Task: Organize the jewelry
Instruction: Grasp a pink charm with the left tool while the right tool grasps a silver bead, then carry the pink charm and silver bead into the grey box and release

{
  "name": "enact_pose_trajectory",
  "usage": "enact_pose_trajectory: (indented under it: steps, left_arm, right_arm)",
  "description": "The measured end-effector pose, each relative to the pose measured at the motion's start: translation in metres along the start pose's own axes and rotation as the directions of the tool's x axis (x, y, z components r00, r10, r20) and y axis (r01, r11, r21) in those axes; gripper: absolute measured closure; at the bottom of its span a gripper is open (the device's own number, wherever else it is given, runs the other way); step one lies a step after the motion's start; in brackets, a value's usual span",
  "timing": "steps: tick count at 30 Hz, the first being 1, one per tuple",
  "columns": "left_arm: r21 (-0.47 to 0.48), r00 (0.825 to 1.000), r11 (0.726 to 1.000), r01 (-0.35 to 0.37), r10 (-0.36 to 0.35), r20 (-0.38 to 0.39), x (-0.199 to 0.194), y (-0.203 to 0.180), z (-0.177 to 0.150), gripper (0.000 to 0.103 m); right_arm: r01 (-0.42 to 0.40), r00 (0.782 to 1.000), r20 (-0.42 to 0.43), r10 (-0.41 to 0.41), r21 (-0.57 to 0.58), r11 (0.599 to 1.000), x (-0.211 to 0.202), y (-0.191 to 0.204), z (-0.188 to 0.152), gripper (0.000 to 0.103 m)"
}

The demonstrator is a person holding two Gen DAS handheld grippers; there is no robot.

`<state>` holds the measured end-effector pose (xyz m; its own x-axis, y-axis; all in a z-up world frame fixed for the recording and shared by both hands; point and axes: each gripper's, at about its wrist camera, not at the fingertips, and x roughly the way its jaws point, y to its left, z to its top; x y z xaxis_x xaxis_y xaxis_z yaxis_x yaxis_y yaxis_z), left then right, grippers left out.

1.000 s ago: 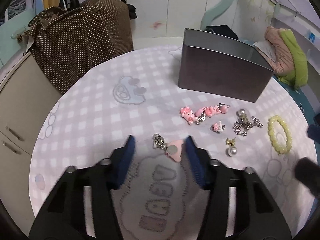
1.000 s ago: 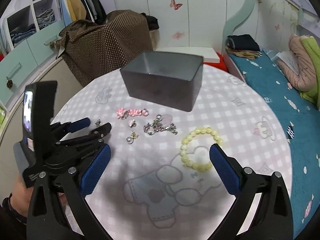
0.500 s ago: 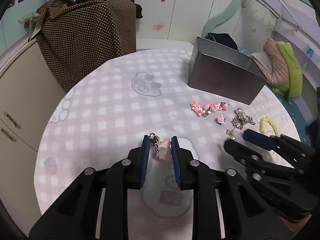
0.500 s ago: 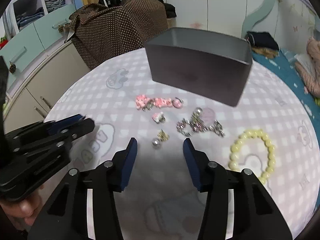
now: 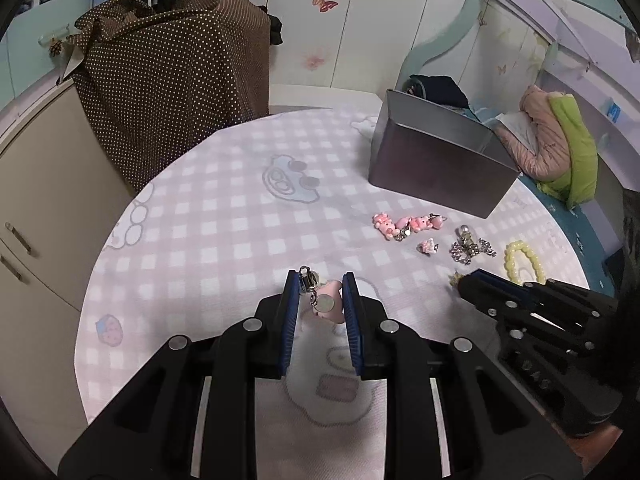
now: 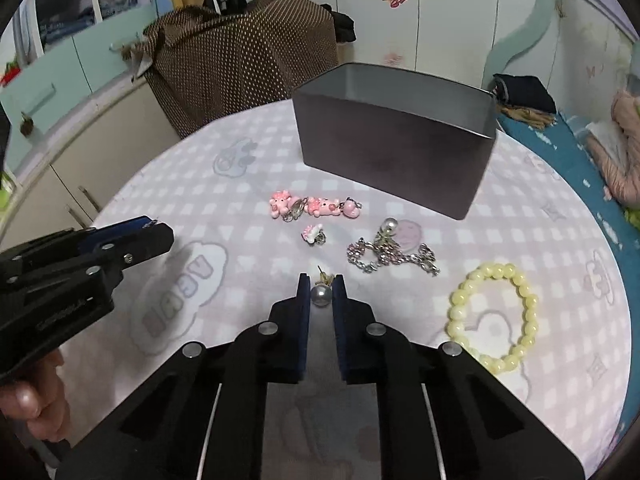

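Round table covered with a pink-and-white checked cloth (image 5: pixel 224 216), seen from both wrist cameras. The left gripper (image 5: pixel 319 296) has its blue-padded fingers (image 5: pixel 290 308) drawn close together on a pink charm earring with a silver clip and a round silver disc (image 5: pixel 326 303); the piece sits between the pads near their tips, its long axis running roughly along the fingers, the clip end (image 5: pixel 306 278) pointing forward past the tips and the pink body nearer the gripper's base. The right gripper (image 6: pixel 321 296) is nearly fully closed on a grey pearl stud earring with a small gold fitting (image 6: pixel 321 295): the pearl is pinched between the two pad tips, touching both, and its gold fitting and post (image 6: pixel 322 276) point forward and slightly up, away from the gripper. Both held pieces are at or just above the cloth; whether they touch it cannot be told. Loose on the cloth ahead of the right gripper lie a row of pink bear charms (image 6: pixel 308 206), a small pink-and-white charm (image 6: pixel 312 234), a tangled silver chain with a pearl (image 6: pixel 390 256) and a pale yellow bead bracelet (image 6: pixel 494 312) to the right. Behind these stands an open rectangular grey metal box (image 6: pixel 394 160), upright, well apart from both grippers.
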<state>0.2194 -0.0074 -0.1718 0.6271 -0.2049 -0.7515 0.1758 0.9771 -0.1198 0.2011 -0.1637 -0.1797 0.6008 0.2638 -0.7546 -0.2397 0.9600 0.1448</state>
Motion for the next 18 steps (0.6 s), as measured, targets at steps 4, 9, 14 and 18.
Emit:
enact_pose_trajectory:
  steps: [4,9,14,18]
  left_arm:
    - [0.002,1.0,1.0,0.01,-0.01,0.017,-0.007,-0.002,0.004,0.081]
    - [0.019,0.998,0.999,0.028,-0.029,0.05,-0.018,-0.007,0.016,0.081]
    - [0.062,0.992,0.997,0.041,-0.048,0.116,-0.034,-0.022,0.045,0.081]
    - [0.095,0.982,0.994,0.06,-0.076,0.171,-0.043,-0.037,0.08,0.081]
  right_arm:
    - [-0.042,0.999,0.013,0.042,0.029,0.999,-0.014,-0.006,0.003,0.093]
    - [-0.083,0.995,0.058,0.08,0.037,0.996,-0.04,-0.011,0.021,0.093]
    - [-0.089,0.986,0.142,0.087,0.005,0.996,-0.072,-0.016,0.057,0.093]
    - [-0.07,0.977,0.199,0.071,-0.009,0.997,-0.086,-0.027,0.085,0.093]
